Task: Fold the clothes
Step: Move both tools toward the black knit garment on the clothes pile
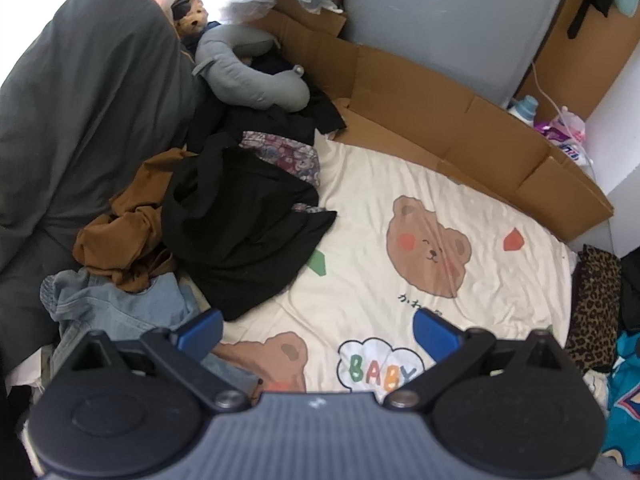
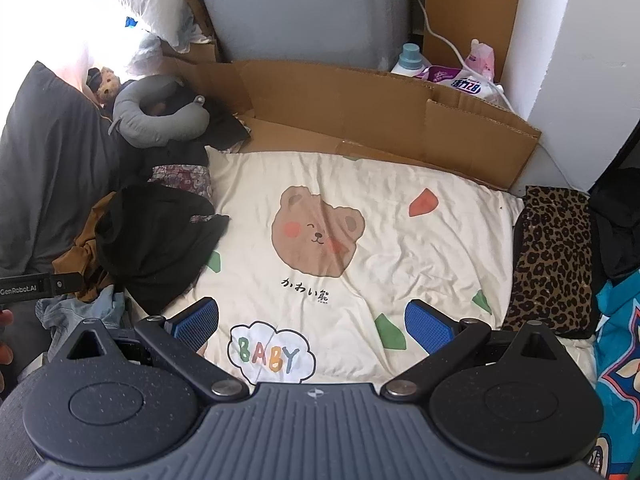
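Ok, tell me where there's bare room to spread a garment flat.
The cream bear blanket is bare between the black garment and the leopard-print cloth, up to the cardboard. The black, brown and denim heap crowds its other side.

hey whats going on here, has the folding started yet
Not yet. A person holds two grippers over a bed with a cream bear-print sheet. The left gripper and right gripper are both open and empty. The clothes sit in an unfolded heap on the left: a black garment on top, a brown one and a denim piece beside it.
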The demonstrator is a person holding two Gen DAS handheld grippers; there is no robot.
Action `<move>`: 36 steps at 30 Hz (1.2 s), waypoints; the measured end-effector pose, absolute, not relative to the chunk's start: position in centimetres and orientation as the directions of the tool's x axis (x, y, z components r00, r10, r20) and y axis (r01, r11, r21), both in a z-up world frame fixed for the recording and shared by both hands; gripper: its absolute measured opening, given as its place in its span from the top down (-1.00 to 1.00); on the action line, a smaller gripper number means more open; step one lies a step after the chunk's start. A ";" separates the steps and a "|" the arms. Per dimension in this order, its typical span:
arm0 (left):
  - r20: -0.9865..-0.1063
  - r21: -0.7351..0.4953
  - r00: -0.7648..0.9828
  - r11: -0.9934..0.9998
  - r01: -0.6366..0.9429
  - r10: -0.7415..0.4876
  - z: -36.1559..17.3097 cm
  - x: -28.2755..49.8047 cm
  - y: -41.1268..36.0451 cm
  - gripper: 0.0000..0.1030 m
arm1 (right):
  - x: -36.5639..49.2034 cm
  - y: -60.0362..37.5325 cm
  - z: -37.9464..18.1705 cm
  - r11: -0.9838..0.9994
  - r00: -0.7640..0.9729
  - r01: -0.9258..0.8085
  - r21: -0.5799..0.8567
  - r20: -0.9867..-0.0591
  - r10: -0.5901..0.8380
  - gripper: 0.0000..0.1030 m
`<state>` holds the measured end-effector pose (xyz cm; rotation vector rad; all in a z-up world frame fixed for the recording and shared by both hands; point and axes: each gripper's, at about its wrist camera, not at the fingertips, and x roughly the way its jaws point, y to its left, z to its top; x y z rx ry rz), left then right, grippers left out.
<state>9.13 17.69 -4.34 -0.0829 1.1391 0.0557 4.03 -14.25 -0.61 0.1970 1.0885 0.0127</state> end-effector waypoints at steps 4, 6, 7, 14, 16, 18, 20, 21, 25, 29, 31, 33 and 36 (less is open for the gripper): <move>-0.909 -0.040 0.417 0.995 -0.096 0.004 -5.1 9.7 18.4 -0.97 | 4.8 -13.9 -1.3 0.981 0.469 0.074 0.178 -0.875 0.123 -0.98; -0.909 -0.036 0.416 0.995 -0.098 0.008 -5.5 10.0 18.7 -0.97 | 5.2 -13.8 -1.7 0.979 0.477 0.066 0.193 -0.868 0.139 -0.98; -0.910 -0.035 0.415 0.994 -0.099 0.009 -5.8 10.2 18.8 -0.95 | 5.4 -13.6 -1.9 0.978 0.480 0.060 0.198 -0.865 0.146 -0.98; -0.912 -0.037 0.409 0.992 -0.123 0.017 -8.1 11.4 20.3 -0.88 | 7.4 -12.4 -4.1 0.979 0.473 0.028 0.204 -0.865 0.167 -0.98; -0.915 -0.038 0.402 0.991 -0.129 0.017 -9.0 11.8 20.6 -0.87 | 8.0 -12.1 -4.8 0.979 0.466 0.021 0.203 -0.868 0.170 -0.98; -0.918 -0.039 0.397 0.990 -0.133 0.017 -9.8 12.1 20.9 -0.85 | 8.7 -11.7 -5.8 0.980 0.453 0.014 0.197 -0.875 0.170 -0.98; -0.919 -0.039 0.394 0.989 -0.144 0.021 -10.7 12.5 21.3 -0.78 | 9.3 -11.3 -6.6 0.982 0.442 0.007 0.186 -0.882 0.164 -0.98; -0.919 -0.040 0.395 0.988 -0.150 0.022 -11.0 12.6 21.5 -0.78 | 9.6 -11.1 -7.0 0.983 0.437 0.004 0.181 -0.885 0.161 -0.98; -0.919 -0.035 0.392 0.986 -0.165 0.033 -12.4 13.5 22.6 -0.78 | 10.8 -10.7 -8.5 0.985 0.418 -0.004 0.175 -0.894 0.161 -0.98; -0.924 -0.037 0.381 0.983 -0.182 0.036 -14.0 14.4 23.7 -0.75 | 12.0 -10.2 -10.1 0.986 0.399 -0.016 0.167 -0.903 0.159 -0.98; -0.926 -0.033 0.375 0.983 -0.181 0.038 -14.8 14.7 23.9 -0.74 | 12.6 -9.9 -11.0 0.987 0.386 -0.023 0.159 -0.910 0.155 -0.98; -0.929 -0.029 0.369 0.984 -0.178 0.040 -15.8 15.0 24.1 -0.74 | 13.2 -9.5 -11.8 0.989 0.376 -0.029 0.145 -0.915 0.145 -0.98; -0.935 -0.025 0.353 0.985 -0.169 0.037 -17.3 15.5 24.3 -0.71 | 14.0 -9.2 -13.1 0.992 0.367 -0.029 0.124 -0.922 0.126 -0.98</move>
